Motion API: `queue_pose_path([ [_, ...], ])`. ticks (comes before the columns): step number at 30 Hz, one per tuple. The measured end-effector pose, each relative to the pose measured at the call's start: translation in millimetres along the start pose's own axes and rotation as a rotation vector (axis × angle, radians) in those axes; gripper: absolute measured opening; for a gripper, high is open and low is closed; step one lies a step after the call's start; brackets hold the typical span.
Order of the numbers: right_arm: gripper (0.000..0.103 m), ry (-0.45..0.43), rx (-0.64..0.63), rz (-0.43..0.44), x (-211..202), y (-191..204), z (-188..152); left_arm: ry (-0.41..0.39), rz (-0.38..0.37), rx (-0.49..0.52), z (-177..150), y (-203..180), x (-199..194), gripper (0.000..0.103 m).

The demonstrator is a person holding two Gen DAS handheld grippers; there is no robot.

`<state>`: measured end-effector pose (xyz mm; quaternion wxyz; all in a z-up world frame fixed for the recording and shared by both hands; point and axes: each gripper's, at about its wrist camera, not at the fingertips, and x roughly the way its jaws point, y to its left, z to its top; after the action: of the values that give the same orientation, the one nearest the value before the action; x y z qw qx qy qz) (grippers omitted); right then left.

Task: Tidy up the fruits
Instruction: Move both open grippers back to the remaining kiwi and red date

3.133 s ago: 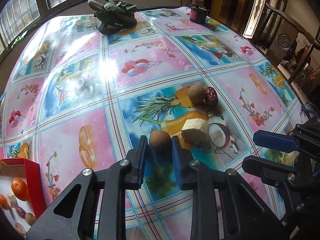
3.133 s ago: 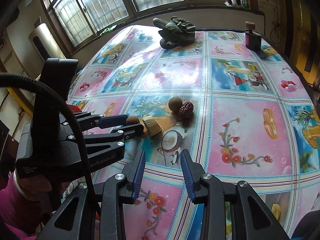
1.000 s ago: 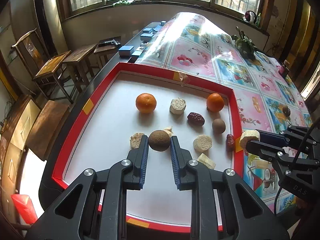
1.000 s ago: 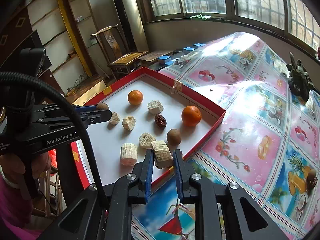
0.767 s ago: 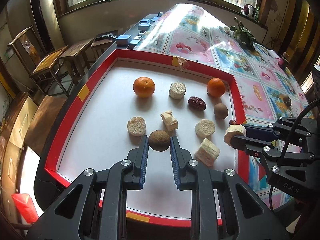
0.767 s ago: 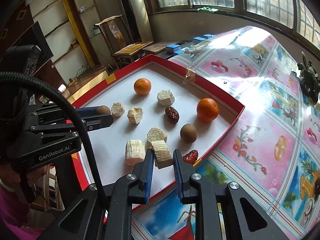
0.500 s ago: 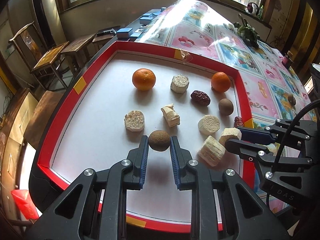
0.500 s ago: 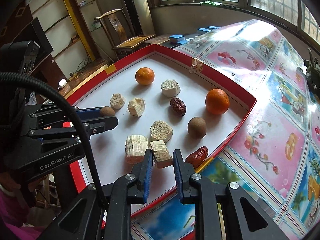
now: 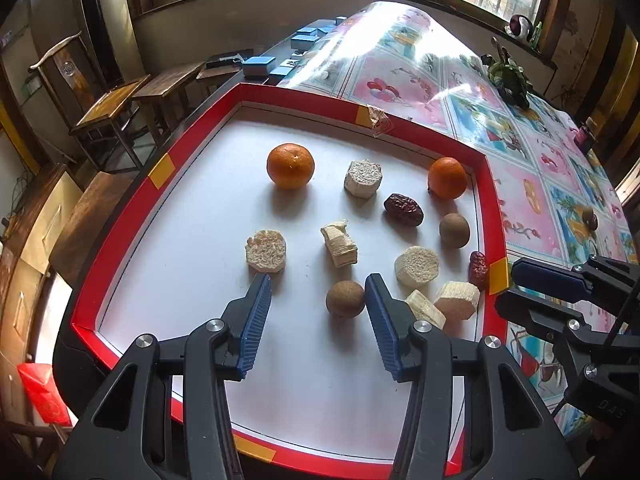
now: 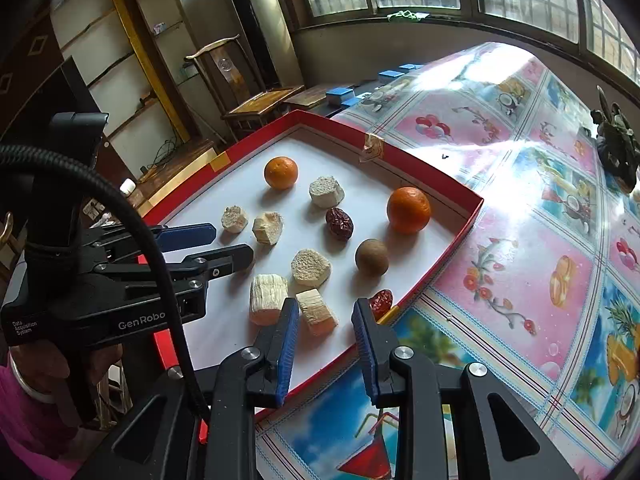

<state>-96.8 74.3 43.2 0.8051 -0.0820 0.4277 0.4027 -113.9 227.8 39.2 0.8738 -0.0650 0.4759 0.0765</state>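
- Left gripper (image 9: 318, 292): fingers spread wide, the brown fruit (image 9: 345, 299) lying loose between them in the red tray (image 9: 120, 236).
- Right gripper (image 10: 325, 318): fingers apart, the pale chunk (image 10: 318, 312) resting between them in the tray.

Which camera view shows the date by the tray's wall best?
The right wrist view: the date sits nearer, beside the right gripper, though a finger covers part of it. In the left wrist view it is smaller, pressed against the tray wall.
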Motion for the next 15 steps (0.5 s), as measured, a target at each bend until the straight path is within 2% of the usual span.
queue_pose_path([
  [4, 0.027, -0.024, 0.022, -0.012, -12.0, -8.1, -1.8, -0.018, 0.026, 0.019, 1.8, -11.2, -1.7, 0.049],
  [11, 0.027, -0.05, 0.069, -0.053, -26.7, -26.3, -7.9, -0.038, 0.002, 0.036, 9.9, -38.3, -5.5, 0.049],
  [15, 0.032, -0.067, 0.112, -0.088, -33.9, -40.0, -12.7, -0.047, -0.014, 0.051, 15.4, -59.2, -6.8, 0.049],
])
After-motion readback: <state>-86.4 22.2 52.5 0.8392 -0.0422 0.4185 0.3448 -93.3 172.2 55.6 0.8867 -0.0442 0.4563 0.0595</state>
